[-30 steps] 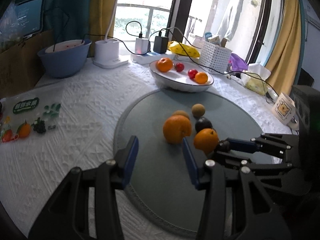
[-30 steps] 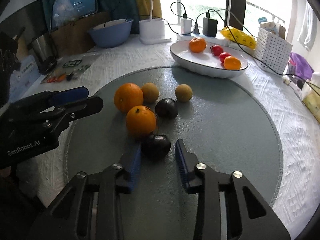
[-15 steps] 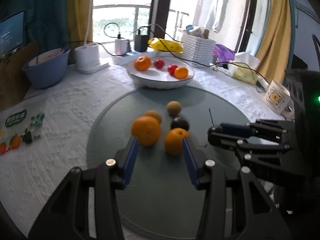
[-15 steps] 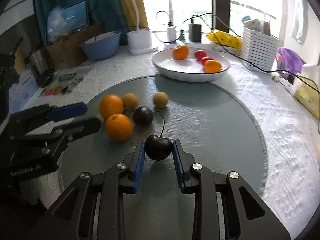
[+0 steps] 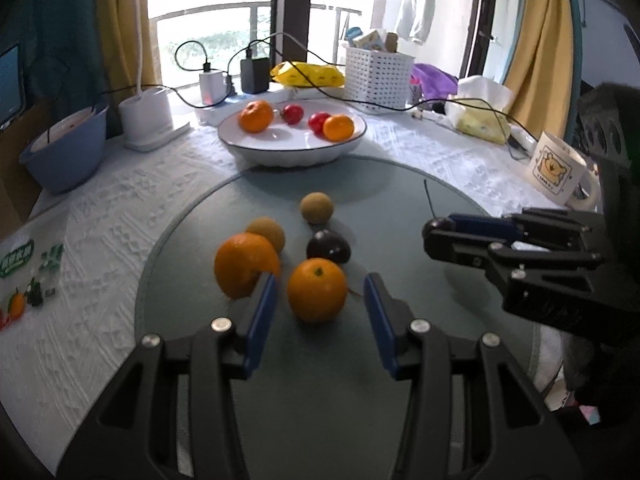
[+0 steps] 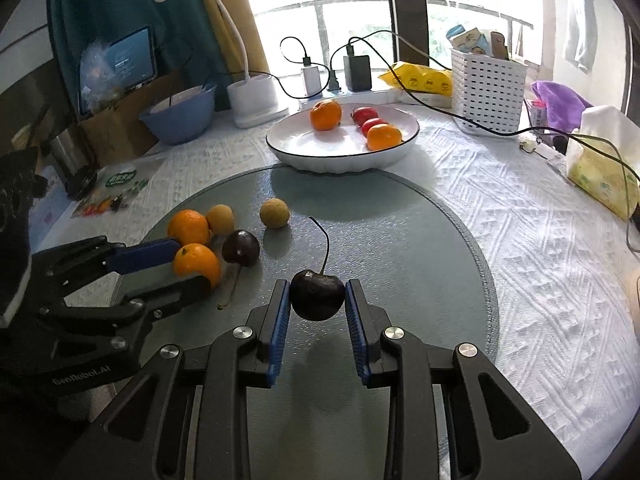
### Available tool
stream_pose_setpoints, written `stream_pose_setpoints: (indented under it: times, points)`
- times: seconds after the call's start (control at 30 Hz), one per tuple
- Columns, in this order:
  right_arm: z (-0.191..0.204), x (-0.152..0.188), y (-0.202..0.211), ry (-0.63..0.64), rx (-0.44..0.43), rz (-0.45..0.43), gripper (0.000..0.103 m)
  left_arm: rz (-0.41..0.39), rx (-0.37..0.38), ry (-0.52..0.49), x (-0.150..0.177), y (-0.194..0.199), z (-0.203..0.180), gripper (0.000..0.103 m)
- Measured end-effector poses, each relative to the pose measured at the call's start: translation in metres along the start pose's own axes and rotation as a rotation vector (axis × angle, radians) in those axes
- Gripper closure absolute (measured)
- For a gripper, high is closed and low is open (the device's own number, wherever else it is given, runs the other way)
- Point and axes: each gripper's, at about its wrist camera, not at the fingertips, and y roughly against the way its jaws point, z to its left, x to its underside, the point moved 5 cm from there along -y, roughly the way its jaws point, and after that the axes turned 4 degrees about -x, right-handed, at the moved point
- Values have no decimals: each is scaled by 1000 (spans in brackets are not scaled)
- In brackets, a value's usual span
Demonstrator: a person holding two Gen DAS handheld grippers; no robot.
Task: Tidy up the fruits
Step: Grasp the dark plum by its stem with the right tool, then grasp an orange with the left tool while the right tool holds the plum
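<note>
Right gripper (image 6: 316,304) was clamped on a dark cherry (image 6: 317,295); next, carry it ahead to the white plate (image 6: 408,142). Left gripper (image 5: 318,304), jaws apart, straddled an orange (image 5: 317,289), unclamped.

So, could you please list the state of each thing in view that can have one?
right gripper: shut on the held cherry, lifted off the mat
left gripper: open, straddling the near orange, pads not touching it
plate: holds two oranges and two red fruits
loose cherry: lying on the mat
far orange: on the mat, behind the left finger
two brown fruits: resting on the mat
</note>
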Motion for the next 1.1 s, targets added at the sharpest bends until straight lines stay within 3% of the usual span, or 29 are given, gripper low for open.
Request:
stream_pose_setpoints:
  times: [0.1, 0.2, 0.9, 1.1]
  points:
    - [-2, -2, 2, -7, -11, -7, 73, 3, -6, -16, -1, -2, -4, 66]
    - [-2, -4, 4, -3, -17, -16, 73, -4, 2, -17, -4, 0, -3, 68]
    - [-6, -38, 7, 20, -18, -57, 73, -112, 5, -36, -48, 20, -1, 68]
    - [-11, -44, 7, 19, -13, -62, 73, -59, 55, -6, -39, 17, 3, 68]
